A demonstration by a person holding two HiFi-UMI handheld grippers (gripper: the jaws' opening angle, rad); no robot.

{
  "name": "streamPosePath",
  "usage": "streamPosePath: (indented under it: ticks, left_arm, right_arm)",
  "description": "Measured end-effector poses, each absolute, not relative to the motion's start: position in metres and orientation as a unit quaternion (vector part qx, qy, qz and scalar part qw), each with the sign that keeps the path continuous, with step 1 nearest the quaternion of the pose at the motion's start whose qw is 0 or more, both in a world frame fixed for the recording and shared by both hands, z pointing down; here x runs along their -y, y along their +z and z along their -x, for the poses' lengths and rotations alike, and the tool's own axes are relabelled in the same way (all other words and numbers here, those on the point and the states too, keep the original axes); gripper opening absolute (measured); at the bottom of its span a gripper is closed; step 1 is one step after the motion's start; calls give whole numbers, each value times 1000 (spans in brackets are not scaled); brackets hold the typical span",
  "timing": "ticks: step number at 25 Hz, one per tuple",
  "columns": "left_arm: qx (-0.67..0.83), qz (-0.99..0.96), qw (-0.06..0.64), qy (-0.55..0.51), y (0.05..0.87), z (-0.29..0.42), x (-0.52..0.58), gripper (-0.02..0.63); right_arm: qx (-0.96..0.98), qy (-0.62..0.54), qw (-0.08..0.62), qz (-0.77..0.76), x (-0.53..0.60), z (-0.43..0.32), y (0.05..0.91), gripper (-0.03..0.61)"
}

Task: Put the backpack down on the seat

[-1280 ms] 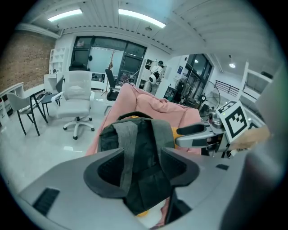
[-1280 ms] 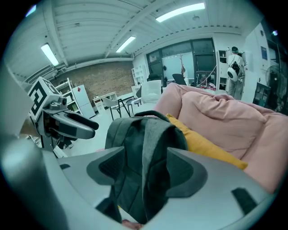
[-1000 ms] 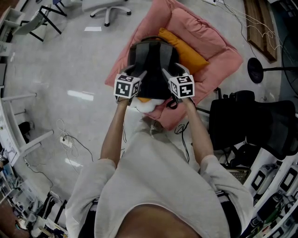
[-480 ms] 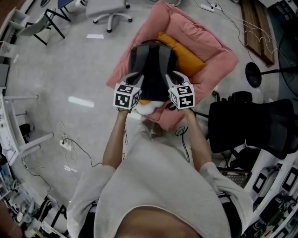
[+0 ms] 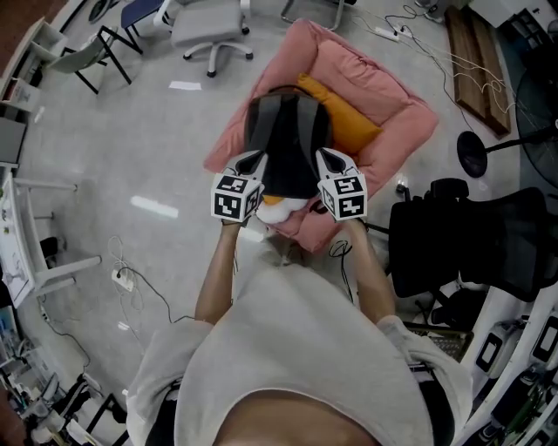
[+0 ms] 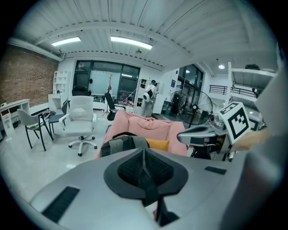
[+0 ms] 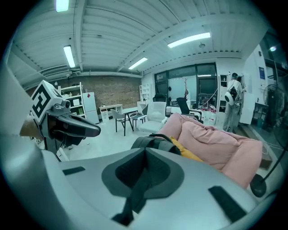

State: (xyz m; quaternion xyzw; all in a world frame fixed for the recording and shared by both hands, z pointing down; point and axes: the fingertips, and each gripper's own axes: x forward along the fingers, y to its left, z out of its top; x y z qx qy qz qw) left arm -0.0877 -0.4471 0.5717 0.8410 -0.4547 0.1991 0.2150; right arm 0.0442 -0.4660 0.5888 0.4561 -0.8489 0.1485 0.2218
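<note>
A black and grey backpack (image 5: 283, 144) lies on the pink seat (image 5: 375, 74), against an orange cushion (image 5: 344, 118). My left gripper (image 5: 253, 160) hovers just short of the backpack's near left corner and my right gripper (image 5: 324, 158) just short of its near right corner. Both have just been closing and now stand shut with nothing between them. In the left gripper view the closed left gripper (image 6: 144, 152) points at the backpack (image 6: 123, 144), and the right gripper (image 6: 198, 133) is beside it. From the right gripper (image 7: 145, 158), its own view shows the backpack (image 7: 155, 143) ahead.
A white office chair (image 5: 209, 22) stands on the floor at the back left. A black office chair (image 5: 471, 244) is at the right, with a fan base (image 5: 475, 152) behind it. Cables (image 5: 131, 270) trail on the floor at the left.
Both grippers have drawn back from the backpack's sides toward the person and risen. Their jaws have gone from wide open to shut. The backpack stays on the seat.
</note>
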Motion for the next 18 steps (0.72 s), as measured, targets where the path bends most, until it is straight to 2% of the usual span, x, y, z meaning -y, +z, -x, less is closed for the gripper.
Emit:
streamPosePath:
  ticks: [18]
  left_arm:
    - [470, -842, 184, 190, 543, 87, 405, 23]
  right_arm:
    - [857, 102, 206, -461, 416, -63, 552, -3]
